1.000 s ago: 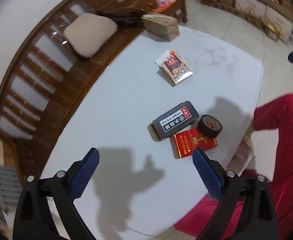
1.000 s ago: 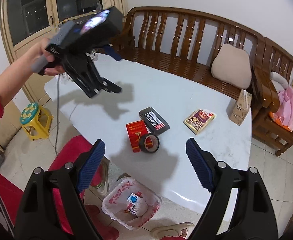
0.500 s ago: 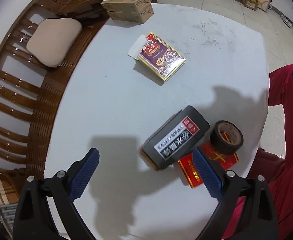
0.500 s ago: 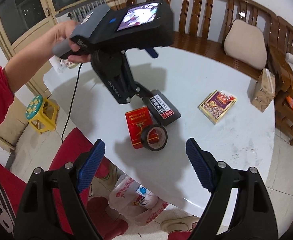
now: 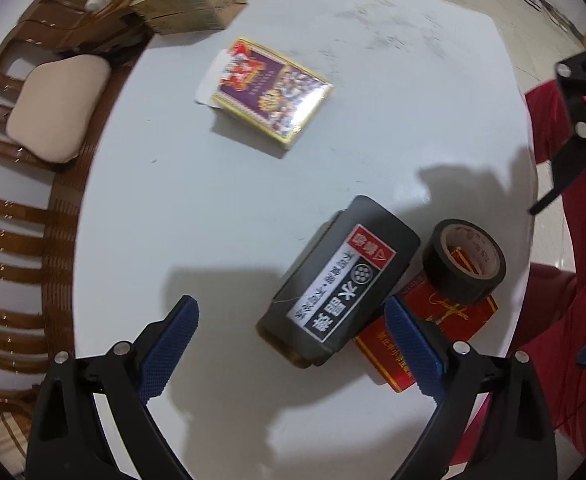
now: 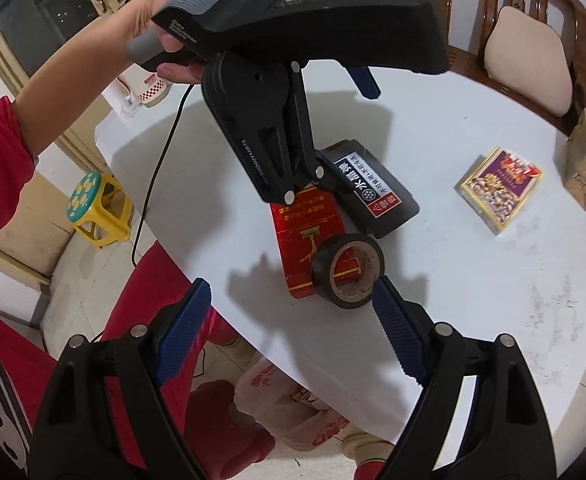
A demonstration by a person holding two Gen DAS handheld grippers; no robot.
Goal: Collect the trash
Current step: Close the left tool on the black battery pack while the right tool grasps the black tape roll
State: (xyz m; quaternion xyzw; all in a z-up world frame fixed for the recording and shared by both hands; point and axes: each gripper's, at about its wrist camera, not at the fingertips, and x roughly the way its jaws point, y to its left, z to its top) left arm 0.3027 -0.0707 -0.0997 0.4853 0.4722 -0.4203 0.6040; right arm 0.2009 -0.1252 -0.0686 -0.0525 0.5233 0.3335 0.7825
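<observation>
I am holding my left gripper (image 5: 289,344) wide apart and empty above the white oval desk (image 5: 221,200), its blue pads flanking the near end of the black rectangular box with a white label (image 5: 343,280). My right gripper (image 6: 289,330) is also gaping with nothing between its pads, just short of the black roll of tape (image 6: 349,276) lying on the flat red packet (image 6: 305,236). Farther off, the purple-and-yellow printed box (image 5: 271,94) is sitting alone. Below the desk edge, a white plastic bag (image 6: 289,412) is lying open on the floor.
</observation>
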